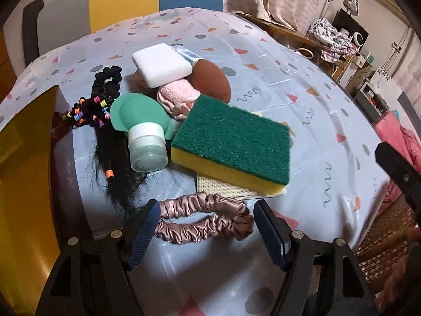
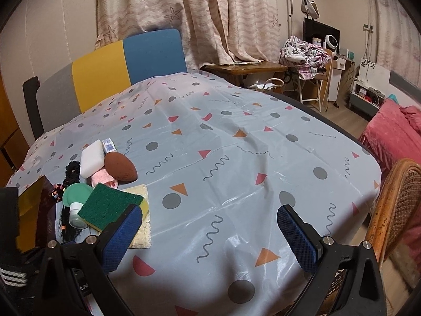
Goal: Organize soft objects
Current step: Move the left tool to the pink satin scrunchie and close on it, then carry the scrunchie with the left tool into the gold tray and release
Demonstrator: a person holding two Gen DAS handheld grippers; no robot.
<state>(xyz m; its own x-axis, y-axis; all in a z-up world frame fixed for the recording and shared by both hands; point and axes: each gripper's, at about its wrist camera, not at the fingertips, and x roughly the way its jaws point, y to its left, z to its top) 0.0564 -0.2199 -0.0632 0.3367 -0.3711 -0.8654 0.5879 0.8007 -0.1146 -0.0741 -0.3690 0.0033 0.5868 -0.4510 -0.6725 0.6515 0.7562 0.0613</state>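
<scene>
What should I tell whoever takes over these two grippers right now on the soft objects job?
Left hand-held gripper: open, fingers straddling the pink satin scrunchie, not closed on it.
Right hand-held gripper: open, empty, over bare tablecloth.
Pile at the table's left: green-and-yellow scouring sponge on a beige cloth, white foam block, brown makeup sponge, pink towel, green squeeze bottle, black scrunchie, black hairpiece with coloured bands.
Done: nothing visibly sorted.
Left: everything; the scrunchie looks the likely first pick.

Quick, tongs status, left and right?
Left tongs: open, straddling the pink scrunchie, not clamped on it.
Right tongs: open, empty, above the tablecloth.
</scene>
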